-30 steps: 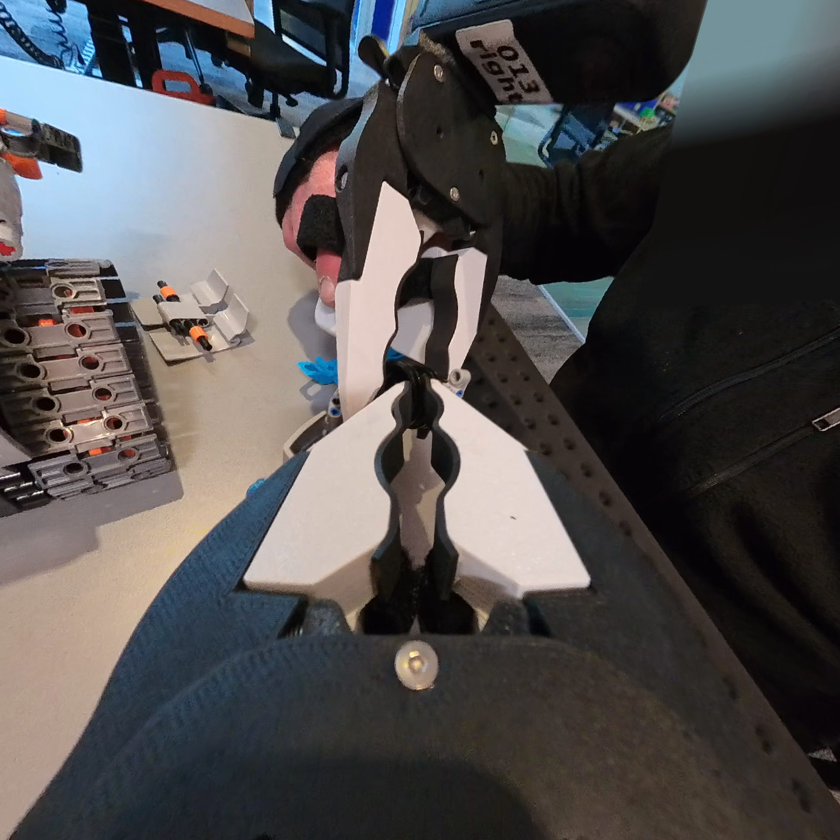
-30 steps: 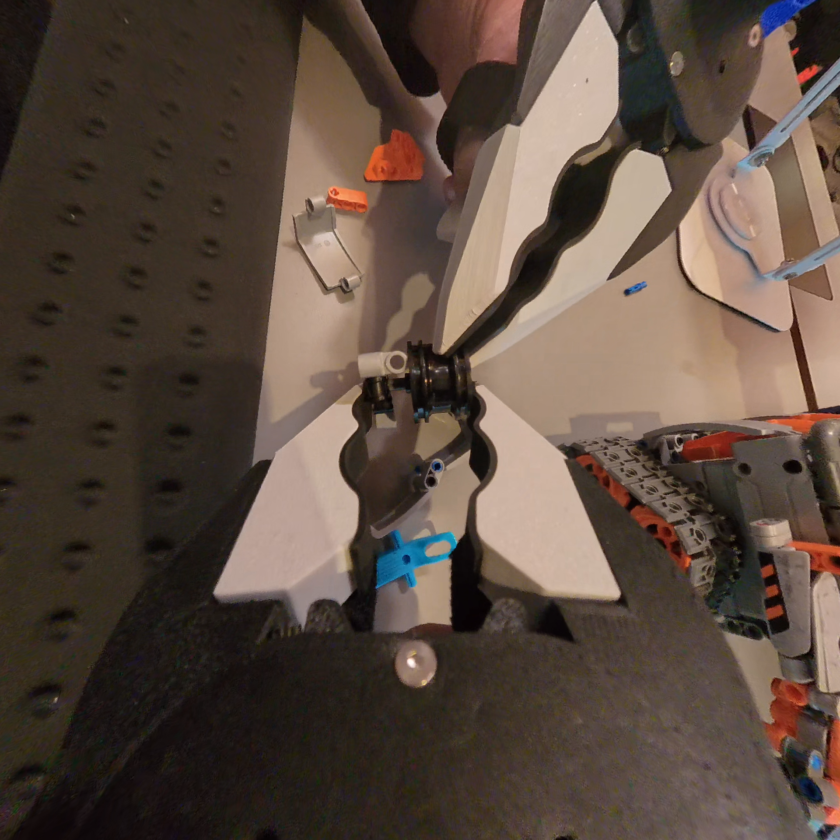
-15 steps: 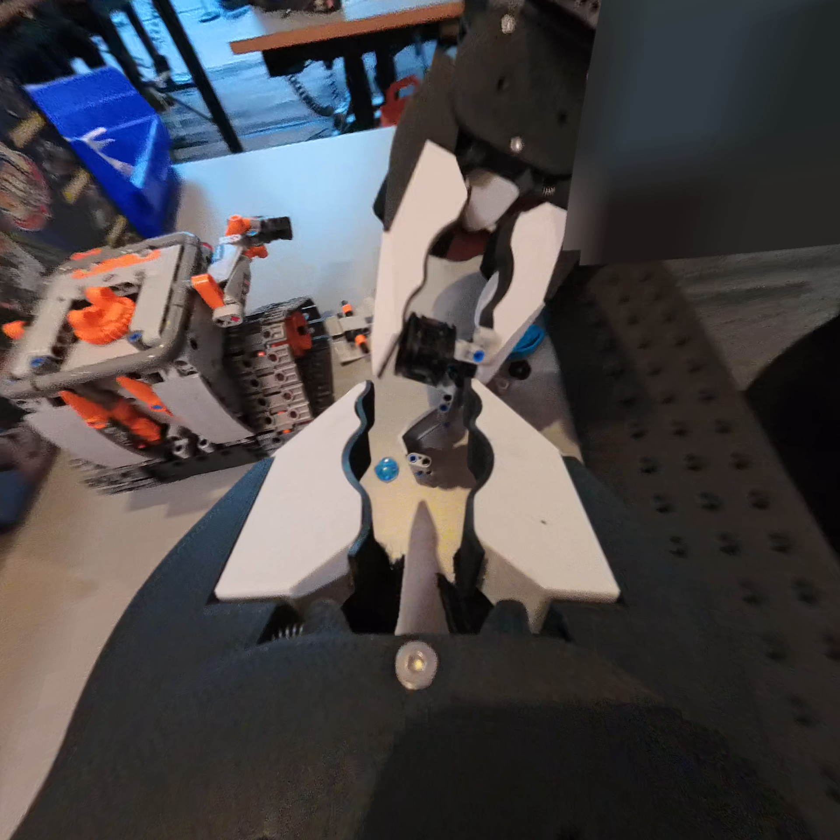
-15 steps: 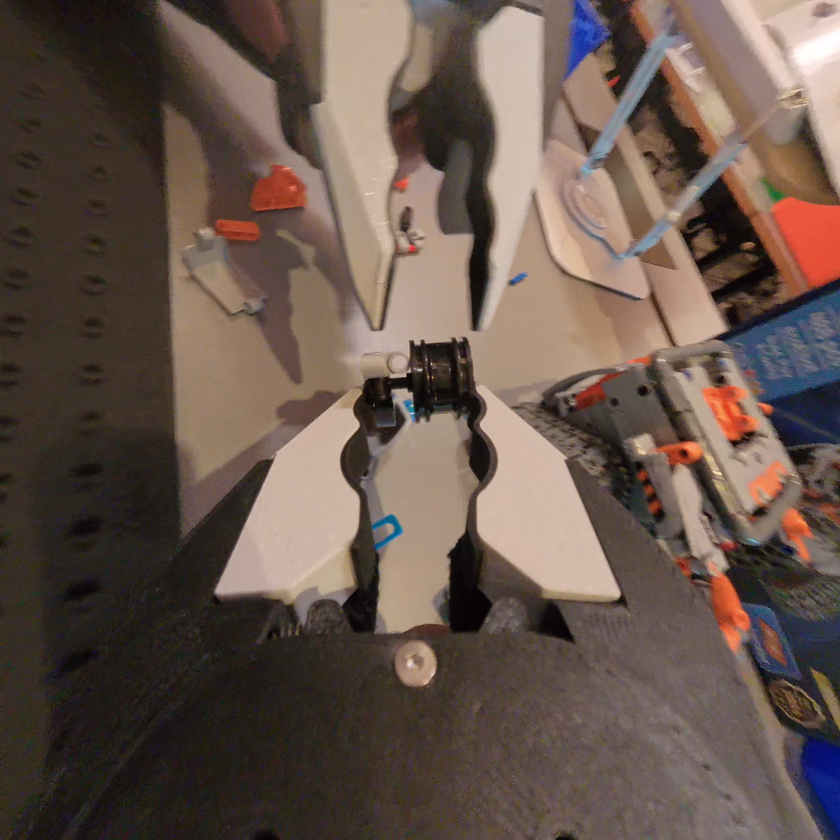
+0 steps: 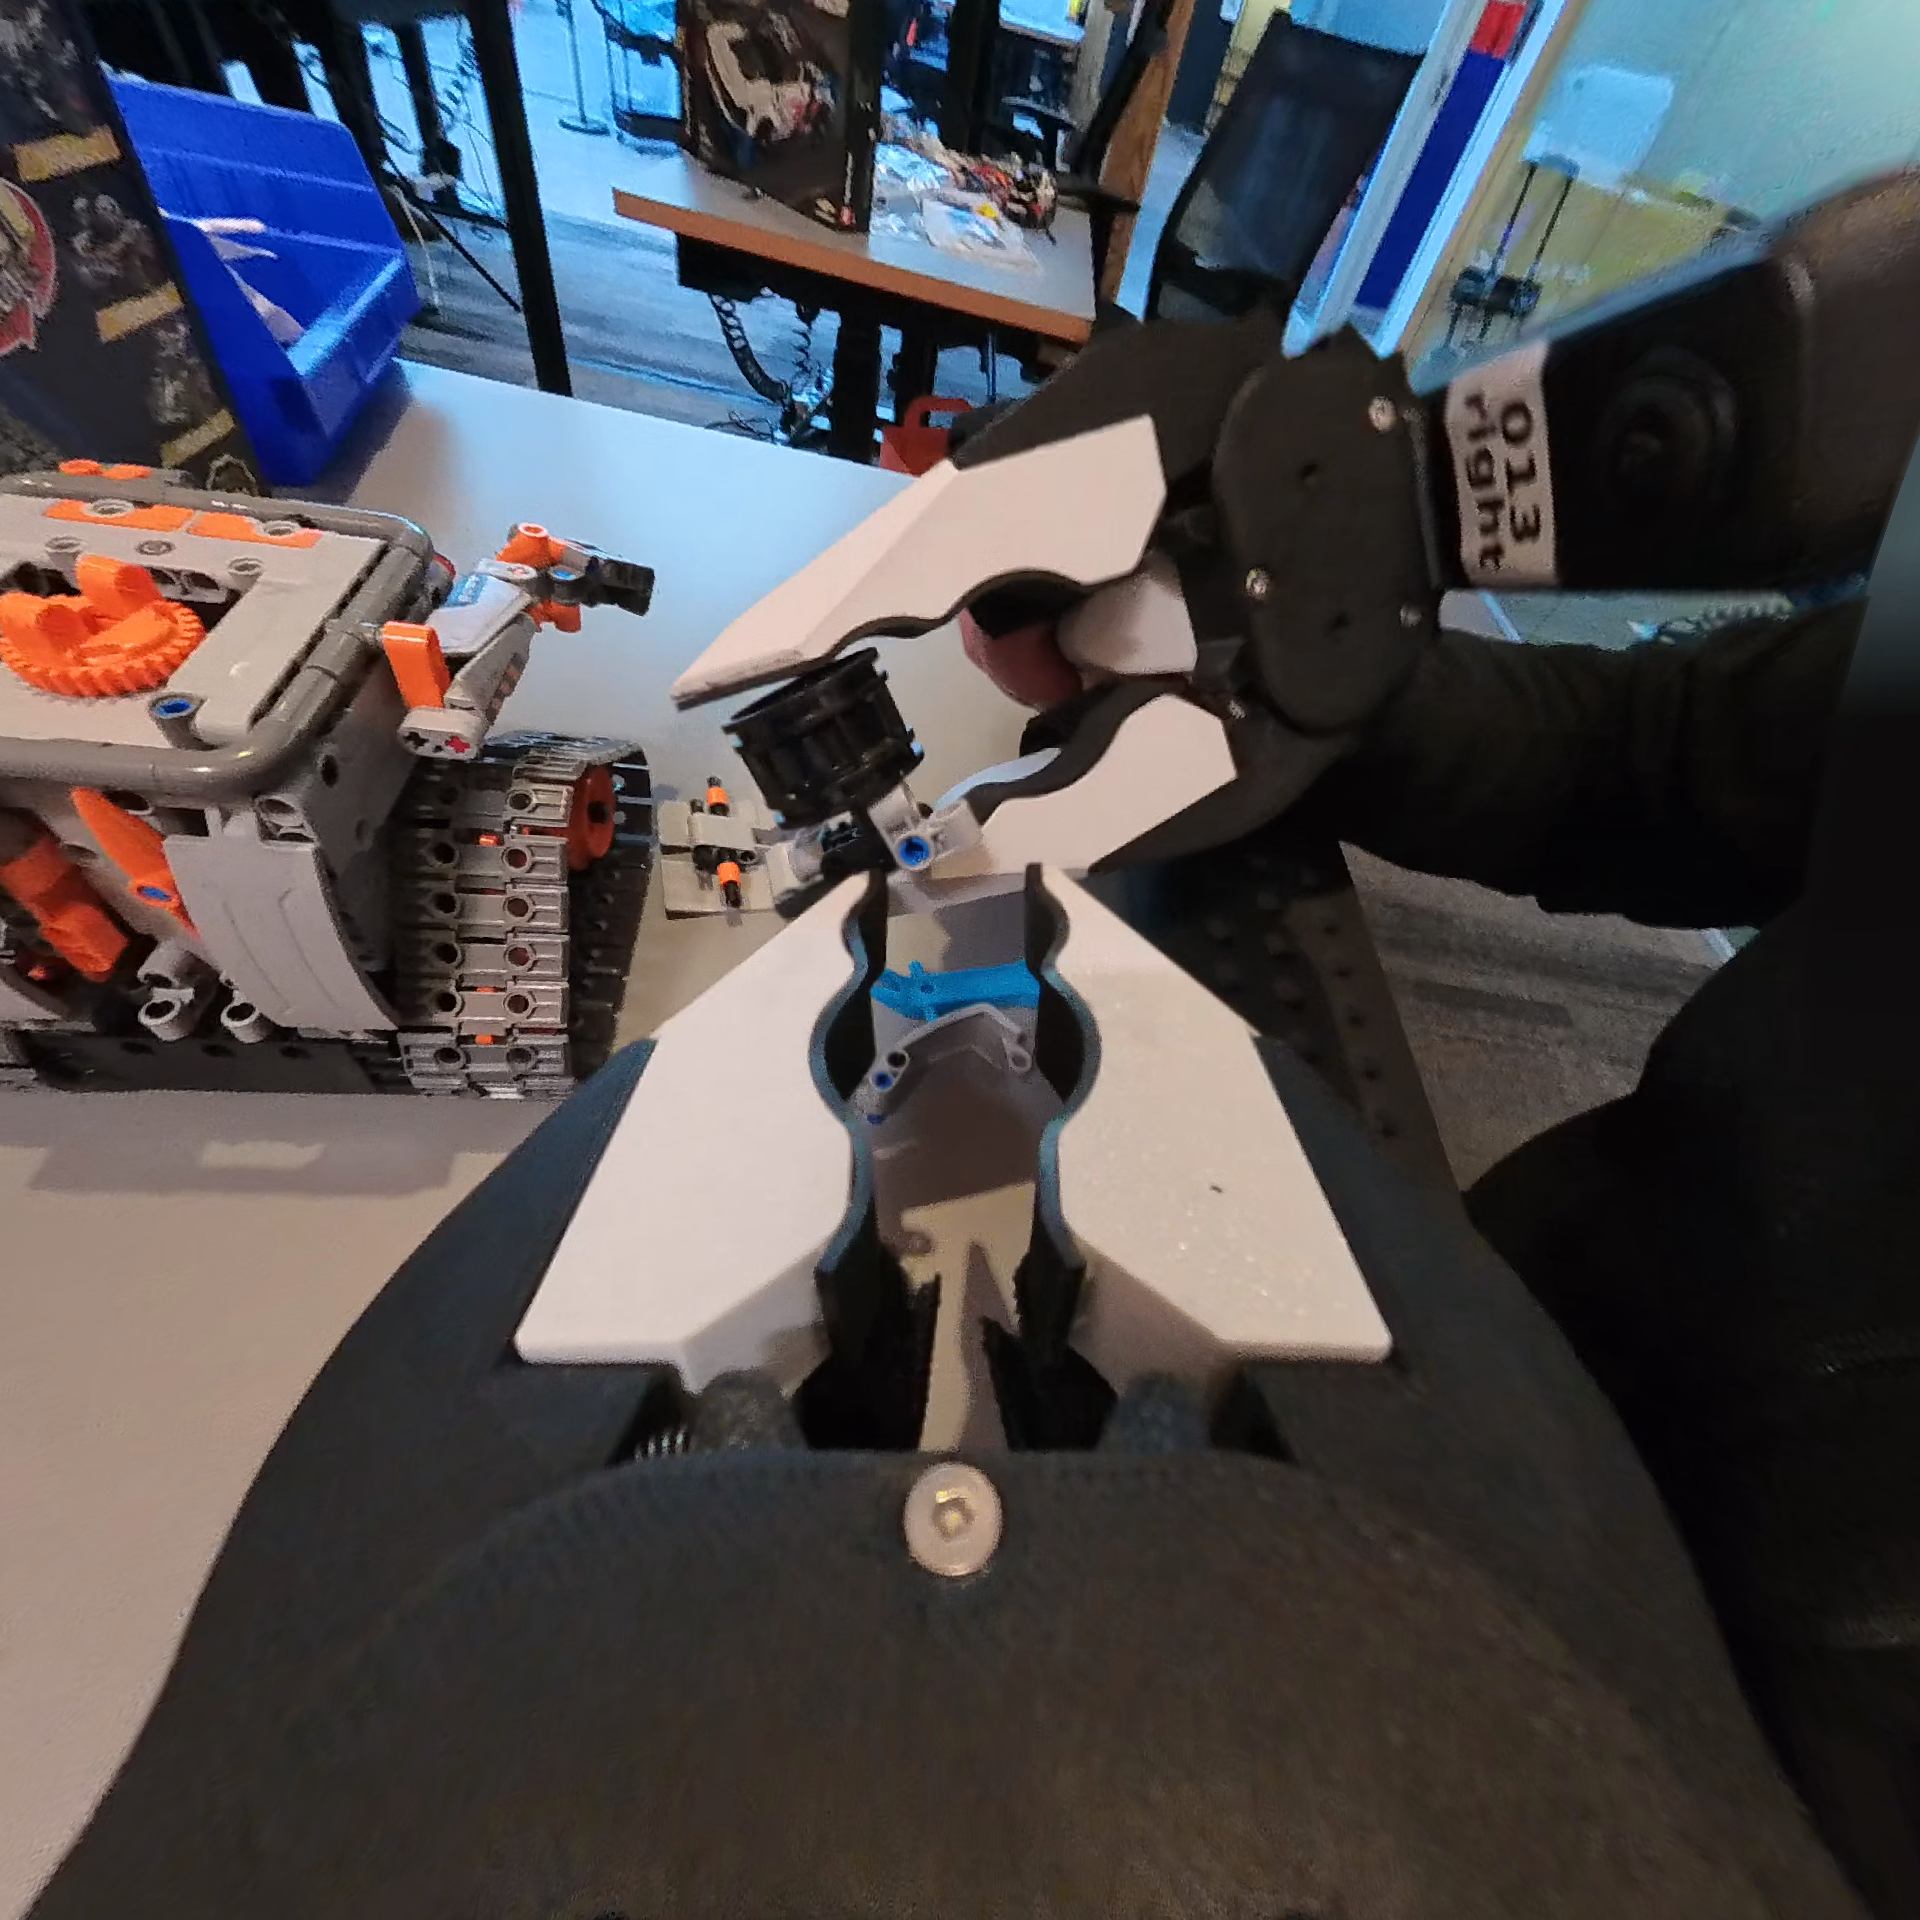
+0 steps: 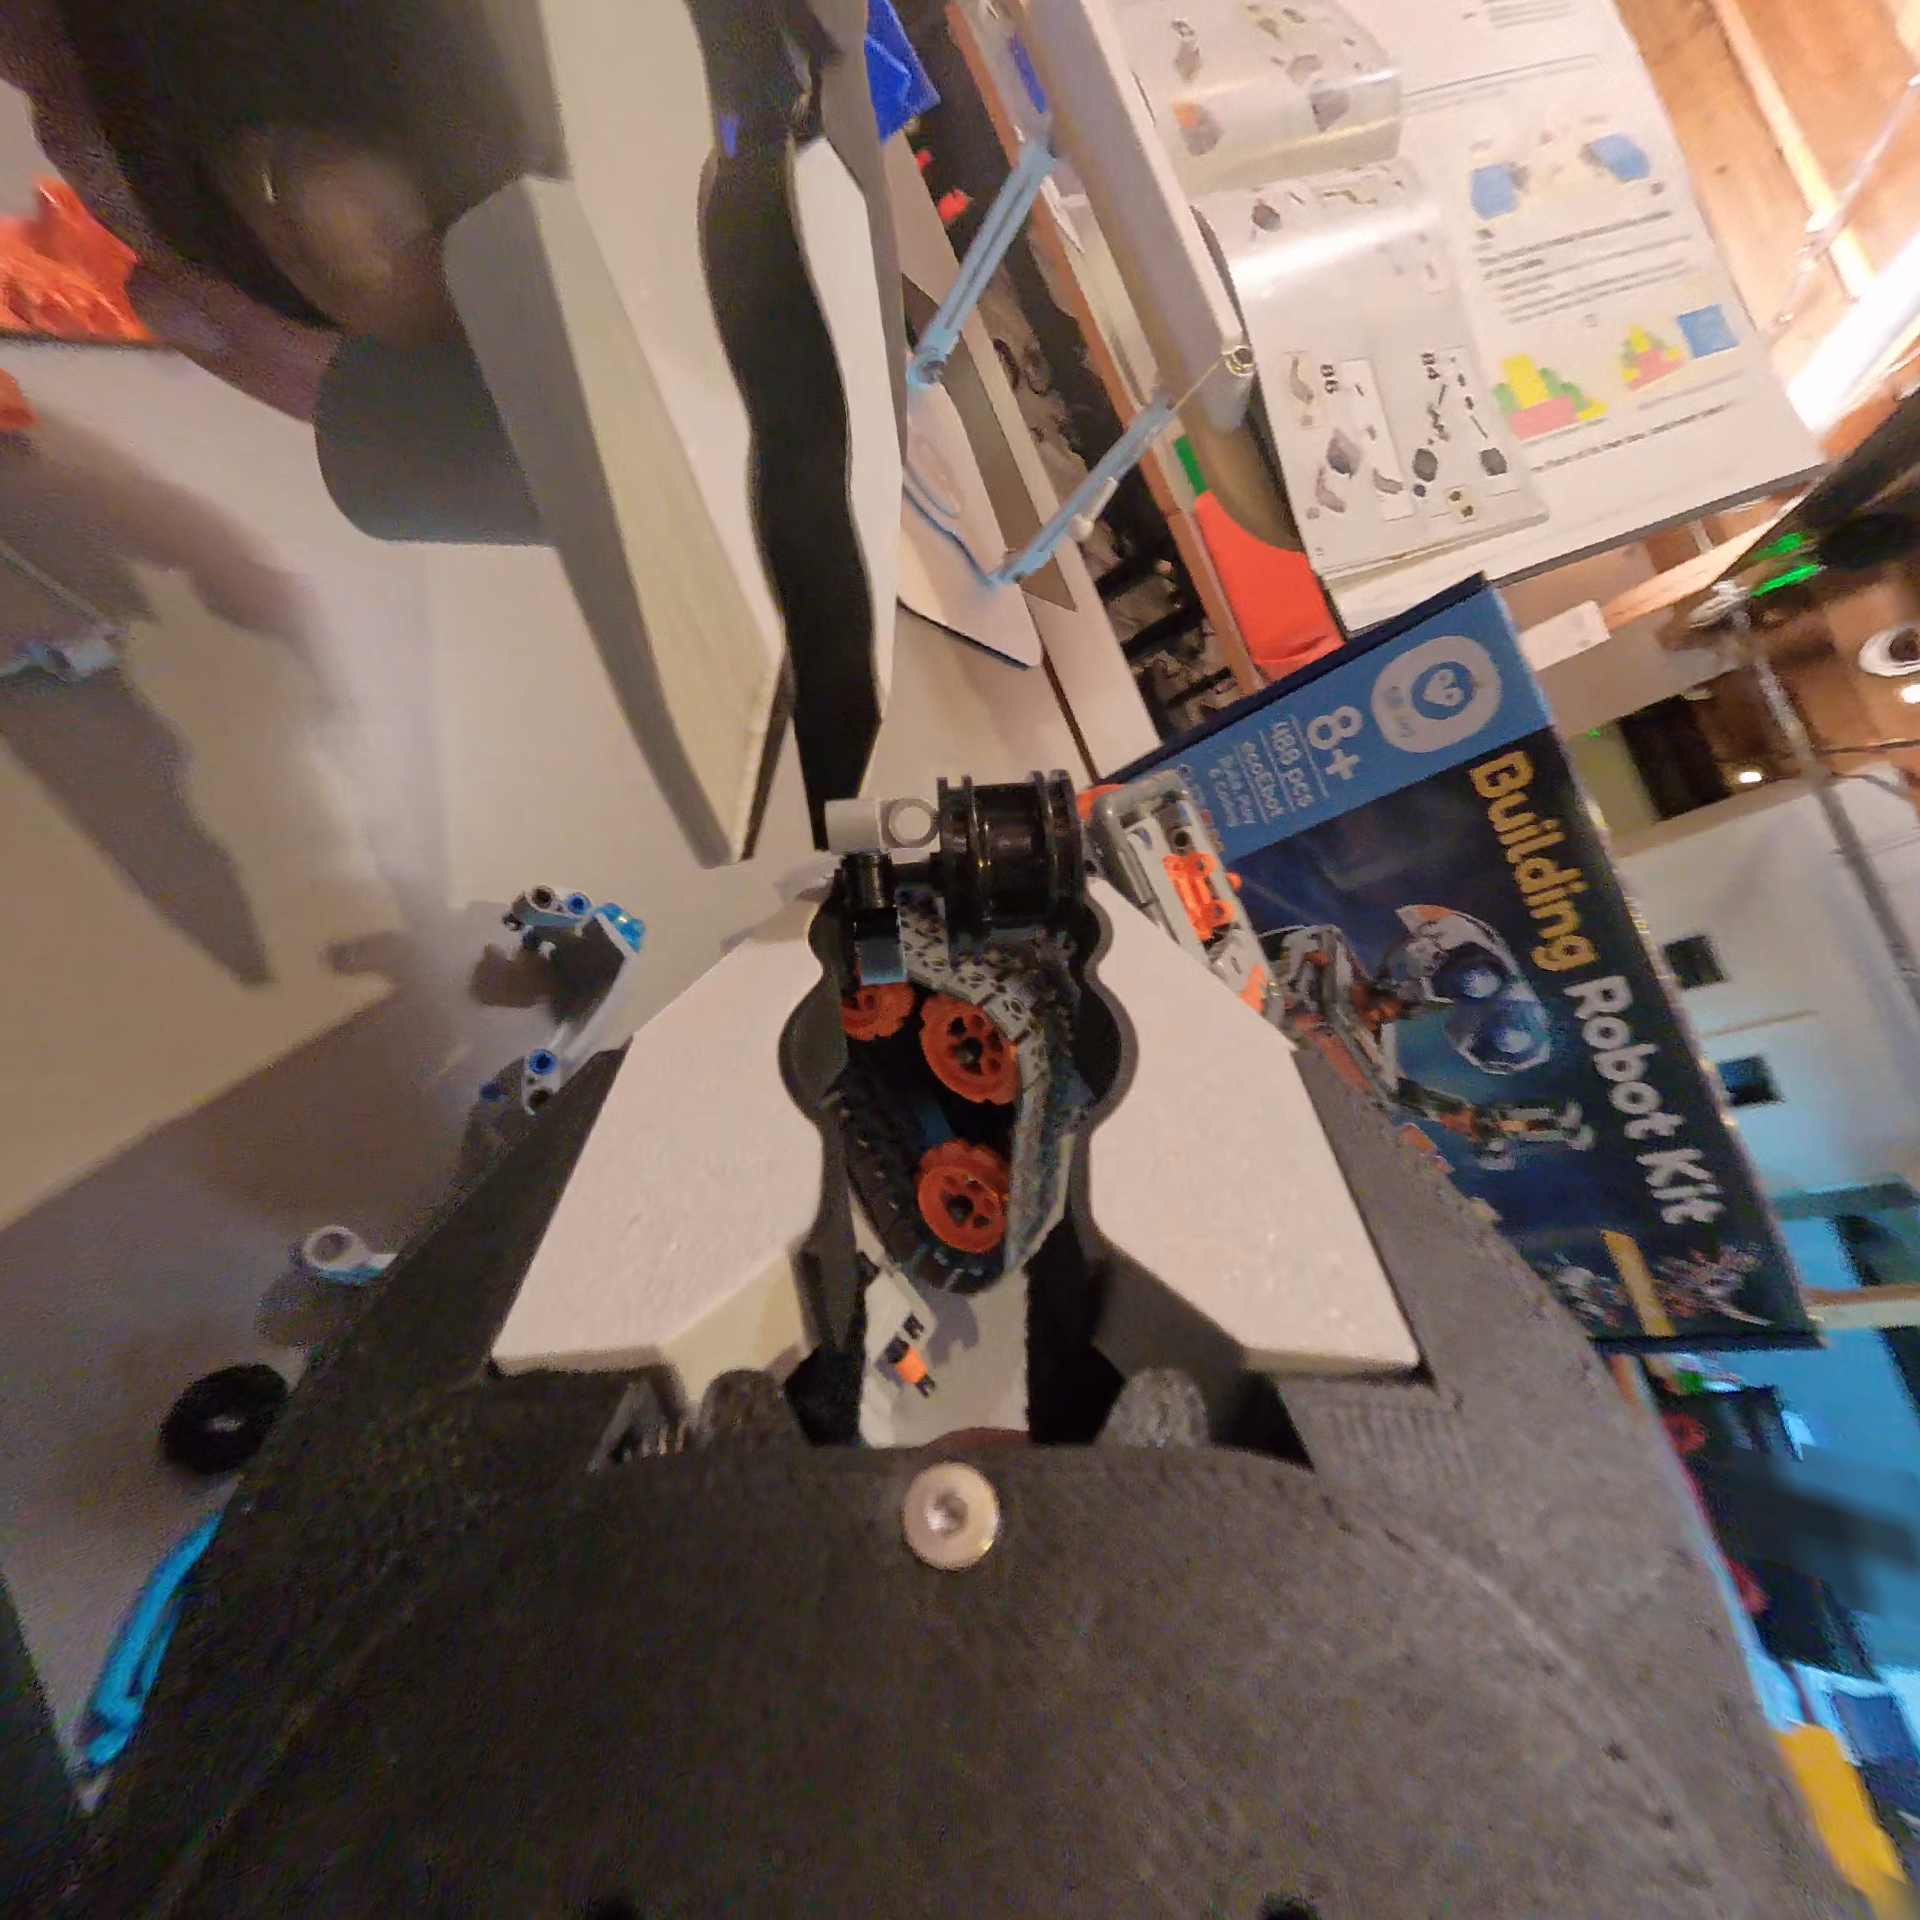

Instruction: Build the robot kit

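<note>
My right gripper point(image 6: 961, 883) is shut on a black wheel hub point(image 6: 1003, 847) with a short axle and a grey connector on its side. In the left wrist view the right gripper point(image 5: 831, 758) comes in from the right and holds the hub point(image 5: 821, 743) in the air, just beyond my left gripper point(image 5: 954, 883). The left gripper is open and empty, its tips just below the hub's grey connector point(image 5: 914, 842). It shows from above in the right wrist view point(image 6: 795, 810), fingers apart. A grey and orange tracked model point(image 5: 260, 831) stands on the table at the left.
A blue piece point(image 5: 951, 987) and a curved grey panel point(image 5: 935, 1060) lie on the table under the left fingers. A grey part with orange pins point(image 5: 717, 862) lies by the tracks. A black perforated board point(image 5: 1330, 1018) runs on the right. A blue kit box point(image 6: 1507, 987) and a booklet stand point(image 6: 1403, 260) are behind.
The left gripper let go of the wheel hub assembly, opened and drew back. The right gripper kept hold of it, turned and lifted it towards the tracked model.
</note>
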